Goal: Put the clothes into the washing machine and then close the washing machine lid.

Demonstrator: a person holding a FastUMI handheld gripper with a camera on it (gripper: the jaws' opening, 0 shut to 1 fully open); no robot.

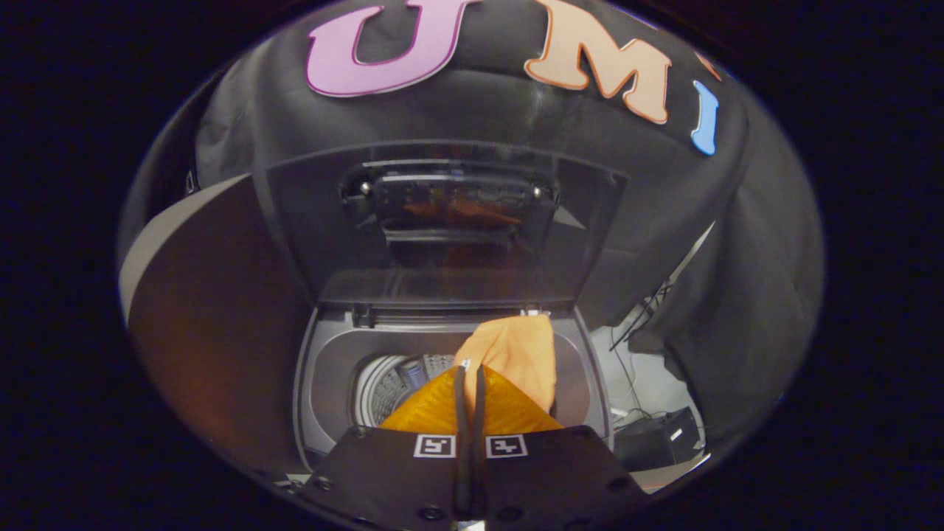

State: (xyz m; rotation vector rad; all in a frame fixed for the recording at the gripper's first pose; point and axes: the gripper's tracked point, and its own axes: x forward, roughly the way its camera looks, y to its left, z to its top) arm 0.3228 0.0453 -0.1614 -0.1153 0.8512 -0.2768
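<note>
An orange garment [509,369] hangs over the open top of the washing machine [324,383], above its metal drum [391,387]. My gripper [470,372] is shut on the garment, fingers pressed close together with cloth bunched around them. Part of the cloth drapes ahead of the fingers toward the back right of the opening. The machine's dark glass lid [442,221] stands raised upright behind the opening, mirroring the orange cloth.
A dark curved panel [214,317] rises to the left of the machine. To the right, cables and a black box [656,439] lie on a pale floor [641,376]. Black cloth hangs behind the lid.
</note>
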